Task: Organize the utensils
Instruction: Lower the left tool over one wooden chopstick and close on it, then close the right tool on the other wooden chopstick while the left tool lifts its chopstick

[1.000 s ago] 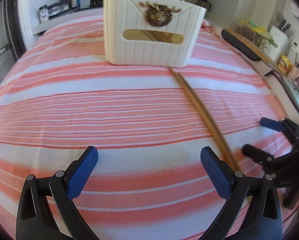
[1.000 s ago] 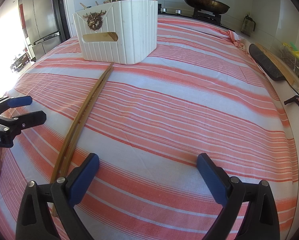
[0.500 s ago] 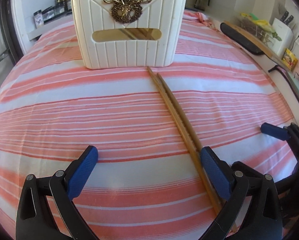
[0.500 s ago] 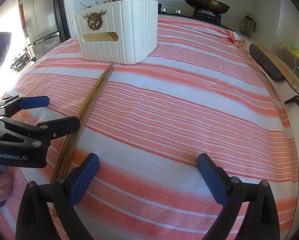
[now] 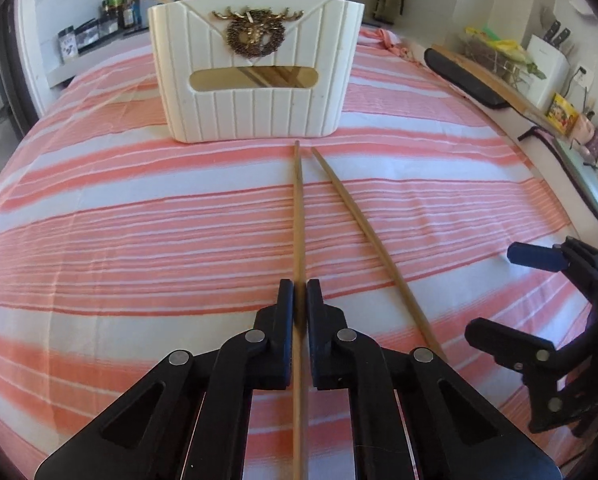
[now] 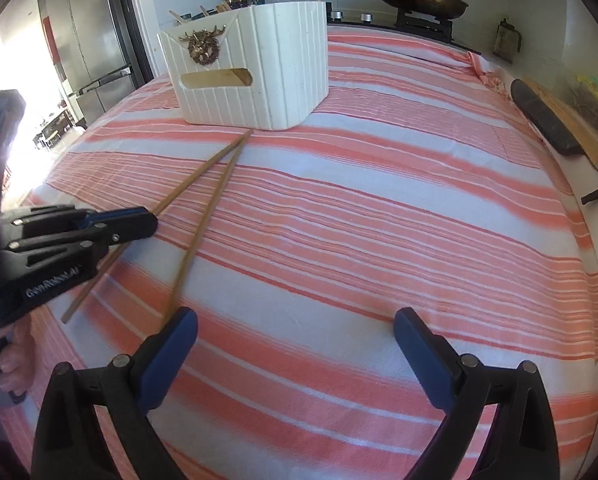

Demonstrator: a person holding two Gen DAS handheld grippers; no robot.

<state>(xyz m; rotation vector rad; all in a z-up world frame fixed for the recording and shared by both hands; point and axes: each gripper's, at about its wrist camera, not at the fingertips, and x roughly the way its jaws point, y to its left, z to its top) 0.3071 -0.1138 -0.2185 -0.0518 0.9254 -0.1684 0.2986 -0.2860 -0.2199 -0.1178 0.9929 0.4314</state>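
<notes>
Now one chopstick [image 5: 298,208] is pinched between the fingers of the left gripper [image 5: 299,300], clamped on it toward its near, thick end; its thin tip points at the foot of the white bin [image 5: 255,92]. It lies on, or barely off, the striped cloth [image 5: 99,220]; which one I cannot tell. The second chopstick [image 5: 363,232] lies loose on the cloth just to the right, its far tip near the first one's, the two spreading apart toward the camera.

The step in hand looks like the pickup of the first stick. Next, by my reading, it must be lifted, tipped up and dropped into the bin, clearing the front wall with the brass stag badge [image 5: 255,34]. A long thin stick held near one end may swing or slip in the grip.

The right gripper [image 6: 295,344] hovers over the cloth with fingers wide apart and nothing between them; the loose stick runs toward its left finger.

Count: two chopsticks on the cloth, one bin, several wooden utensils already inside it, two grippers.
</notes>
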